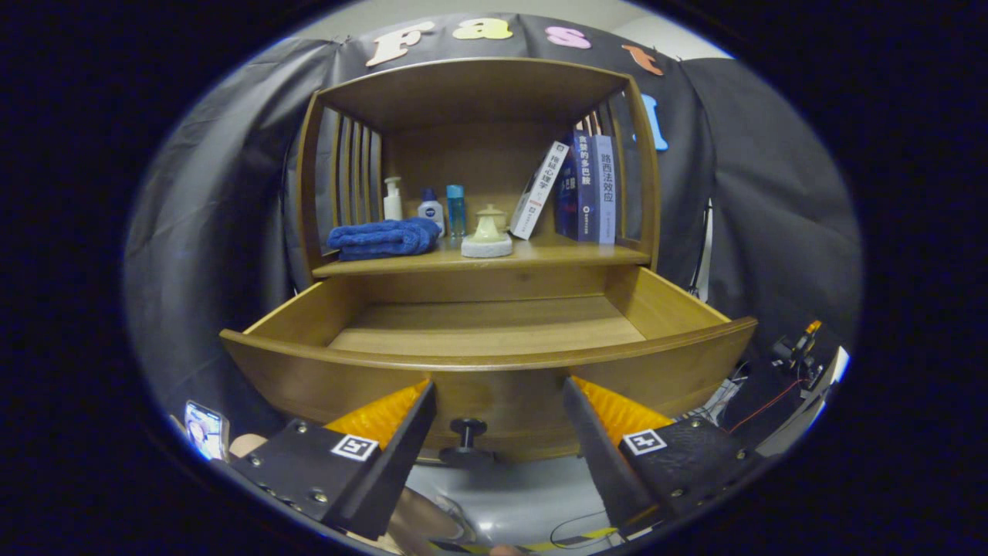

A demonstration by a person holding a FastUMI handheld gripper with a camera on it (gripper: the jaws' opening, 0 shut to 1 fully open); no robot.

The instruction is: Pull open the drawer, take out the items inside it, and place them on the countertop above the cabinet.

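1. Gripper [498, 401]: jaws spread wide, at the bottom centre of the frame. Nothing between them is gripped; neither finger touches anything.
2. Drawer [494, 363]: pulled well out of the wooden cabinet [478, 93], filling the middle of the frame. Its curved front panel lies just ahead of the fingertips.
3. Drawer knob [467, 432]: dark, round, on the front panel, in the gap between the jaws, lower centre. Apart from both fingers.
4. Drawer interior: bare wooden floor visible; no items can be made out on the part that shows. The near strip behind the front panel is hidden.
5. Counter [540, 253] above the drawer, upper centre of the frame, carries:
   - folded blue towel [382, 238], at left;
   - white pump bottle [393, 199], a small white bottle with blue cap [431, 208] and a clear blue bottle [455, 210], in a row behind the towel;
   - pale lidded pot on a round pad [488, 232], centre;
   - books [587, 189] at right, standing upright, with one white book [539, 189] leaning against them.
6. Lower left of the frame: a phone [204, 428] with a lit screen.
7. Lower right: cables and a clamp-like fixture [795, 351], detail unclear.
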